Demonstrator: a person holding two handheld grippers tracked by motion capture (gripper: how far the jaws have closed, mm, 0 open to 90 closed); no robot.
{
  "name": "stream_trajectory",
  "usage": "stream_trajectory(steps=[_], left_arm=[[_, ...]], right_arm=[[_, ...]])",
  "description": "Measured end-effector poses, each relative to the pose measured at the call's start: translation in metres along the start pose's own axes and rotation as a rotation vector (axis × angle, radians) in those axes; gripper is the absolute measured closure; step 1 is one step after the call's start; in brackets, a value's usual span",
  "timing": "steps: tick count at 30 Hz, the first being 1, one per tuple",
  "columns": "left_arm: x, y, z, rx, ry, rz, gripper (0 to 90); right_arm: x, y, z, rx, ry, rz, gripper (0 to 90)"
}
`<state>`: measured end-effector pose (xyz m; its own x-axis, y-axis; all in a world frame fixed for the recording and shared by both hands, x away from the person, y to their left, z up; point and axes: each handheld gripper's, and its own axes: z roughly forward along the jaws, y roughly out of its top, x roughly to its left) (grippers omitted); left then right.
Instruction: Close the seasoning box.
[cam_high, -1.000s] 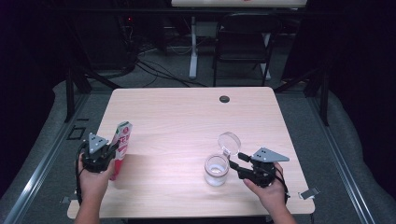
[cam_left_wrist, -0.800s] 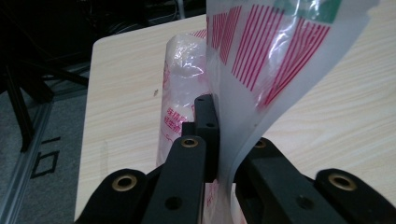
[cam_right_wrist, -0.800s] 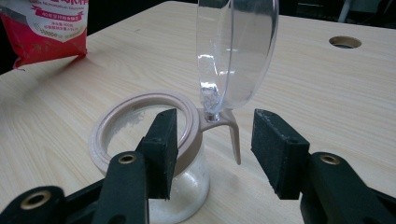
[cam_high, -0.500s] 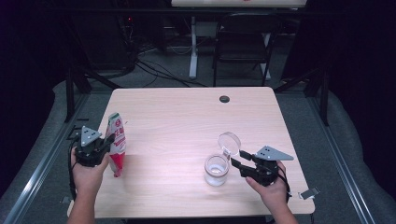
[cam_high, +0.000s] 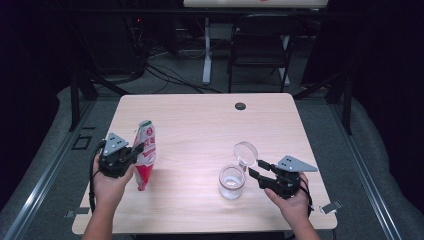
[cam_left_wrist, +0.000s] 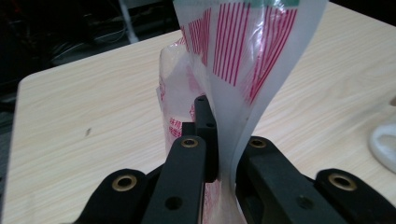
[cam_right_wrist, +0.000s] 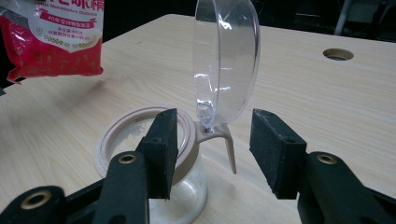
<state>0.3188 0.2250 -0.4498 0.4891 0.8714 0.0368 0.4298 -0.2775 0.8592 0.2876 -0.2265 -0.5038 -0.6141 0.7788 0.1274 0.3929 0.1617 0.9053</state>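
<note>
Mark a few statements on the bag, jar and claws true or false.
1. The left claw is shut on the red-and-white bag. True.
2. The jar has its lid closed. False: the clear lid stands flipped open on its hinge.
3. The right claw is clamped on the jar. False: its jaws stand open beside the lid hinge, gripping nothing.
4. The bag is to the left of the jar in the high view. True.
5. The round hole in the table lies at the near edge. False: it sits near the far edge.
</note>
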Motion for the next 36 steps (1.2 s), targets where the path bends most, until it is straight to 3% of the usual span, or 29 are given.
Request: stream_trajectory(steps=[11, 19, 31, 36], left_arm=[[-0.045, 0.011, 0.025, 0.016, -0.151, 0.082, 90.0], [-0.070, 0.014, 0.035, 0.020, -0.231, 0.123, 90.0], [-0.087, 0.008, 0.040, 0.025, -0.319, 0.146, 90.0], [-0.093, 0.004, 0.039, 0.029, -0.340, 0.164, 90.0]], right_arm=[[-0.002, 0.000, -0.002, -0.006, -0.004, 0.005, 51.6], [-0.004, 0.002, -0.004, 0.004, -0.015, -0.005, 54.4], [-0.001, 0.007, -0.010, -0.002, 0.011, -0.016, 59.4], [0.007, 0.013, -0.014, -0.013, 0.020, -0.047, 60.5]])
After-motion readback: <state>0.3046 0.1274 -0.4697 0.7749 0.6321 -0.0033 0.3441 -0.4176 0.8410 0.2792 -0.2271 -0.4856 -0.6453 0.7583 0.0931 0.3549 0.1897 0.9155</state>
